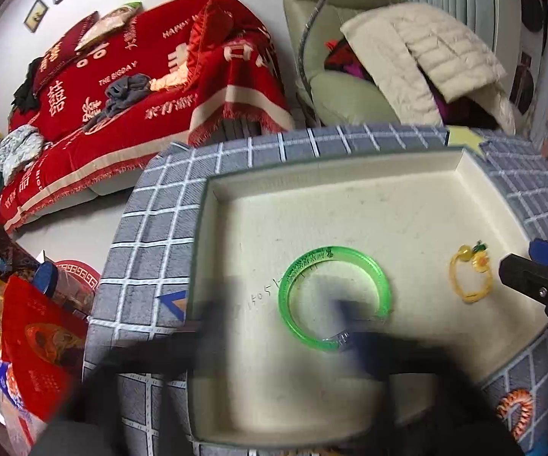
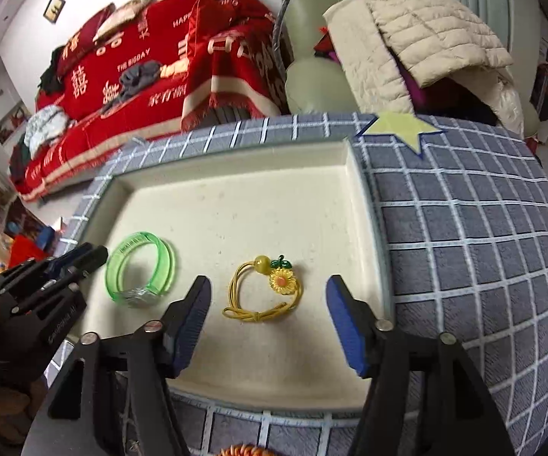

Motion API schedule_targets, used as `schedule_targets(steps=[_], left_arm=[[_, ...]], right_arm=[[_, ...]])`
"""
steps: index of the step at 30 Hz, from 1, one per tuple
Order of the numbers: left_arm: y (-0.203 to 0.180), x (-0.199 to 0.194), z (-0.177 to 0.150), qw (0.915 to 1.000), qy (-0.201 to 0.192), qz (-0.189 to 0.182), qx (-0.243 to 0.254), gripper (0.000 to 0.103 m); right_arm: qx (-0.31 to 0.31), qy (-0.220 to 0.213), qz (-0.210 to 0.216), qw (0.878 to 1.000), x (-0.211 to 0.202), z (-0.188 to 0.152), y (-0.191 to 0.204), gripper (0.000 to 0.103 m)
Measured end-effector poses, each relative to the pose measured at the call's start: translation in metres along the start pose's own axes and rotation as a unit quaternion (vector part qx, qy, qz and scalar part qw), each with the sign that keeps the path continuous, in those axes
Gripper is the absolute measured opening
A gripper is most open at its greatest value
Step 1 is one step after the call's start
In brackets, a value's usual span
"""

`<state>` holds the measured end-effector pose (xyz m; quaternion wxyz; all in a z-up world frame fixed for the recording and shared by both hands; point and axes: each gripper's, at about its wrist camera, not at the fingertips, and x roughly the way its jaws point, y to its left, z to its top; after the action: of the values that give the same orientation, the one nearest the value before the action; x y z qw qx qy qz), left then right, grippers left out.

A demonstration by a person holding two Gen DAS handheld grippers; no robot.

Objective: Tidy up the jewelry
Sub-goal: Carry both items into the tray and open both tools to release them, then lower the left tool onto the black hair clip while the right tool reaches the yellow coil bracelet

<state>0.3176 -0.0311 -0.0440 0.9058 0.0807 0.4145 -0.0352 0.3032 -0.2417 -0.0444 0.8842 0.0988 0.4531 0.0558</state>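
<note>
A clear green bangle (image 1: 334,298) (image 2: 141,273) lies flat on the left of a shallow cream tray (image 1: 330,167) (image 2: 236,159). A yellow hair tie with a sunflower charm (image 2: 270,292) (image 1: 471,277) lies to its right. My right gripper (image 2: 270,304) is open, its blue pads either side of the hair tie with a gap on both sides. It also shows at the right edge of the left wrist view (image 1: 520,258). My left gripper (image 1: 281,326) is blurred, with its fingers spread wide, open, over the bangle's near side. In the right wrist view its tips (image 2: 91,256) sit just left of the bangle.
The tray rests on a table covered by a grey checked cloth (image 2: 463,228) with a yellow star patch (image 2: 399,125). Behind are a red-covered sofa (image 1: 141,76) and an armchair with a cream quilted jacket (image 1: 425,45). Red packets (image 1: 42,342) lie left of the table.
</note>
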Motion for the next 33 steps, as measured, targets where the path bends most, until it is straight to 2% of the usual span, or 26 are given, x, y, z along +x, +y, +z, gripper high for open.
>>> schedule_targets(steps=[2, 5, 9, 19, 24, 33], left_arm=[[0.003, -0.017, -0.003, 0.9994, -0.034, 0.004, -0.002, 0.103], [0.005, -0.034, -0.009, 0.9992, -0.039, -0.002, 0.008, 0.103], [0.013, -0.062, -0.027, 0.9985, -0.052, -0.01, 0.015, 0.103], [0.018, -0.111, -0.101, 0.998, -0.033, -0.052, 0.013, 0.103], [0.007, -0.125, -0.138, 0.998, -0.033, -0.052, 0.008, 0.103], [-0.006, -0.127, -0.172, 0.9988, -0.021, -0.045, 0.004, 0.103]], right_arm=[[0.006, -0.007, 0.001, 1.0, -0.013, -0.003, -0.002, 0.073], [0.012, -0.018, 0.003, 1.0, -0.032, -0.011, -0.005, 0.08], [0.022, -0.036, 0.011, 0.999, -0.061, -0.029, -0.01, 0.083], [0.035, -0.019, 0.011, 0.999, -0.104, -0.089, -0.018, 0.083], [0.034, 0.009, 0.007, 0.999, -0.109, -0.128, -0.016, 0.083], [0.01, 0.028, -0.014, 0.999, -0.11, -0.171, -0.008, 0.083]])
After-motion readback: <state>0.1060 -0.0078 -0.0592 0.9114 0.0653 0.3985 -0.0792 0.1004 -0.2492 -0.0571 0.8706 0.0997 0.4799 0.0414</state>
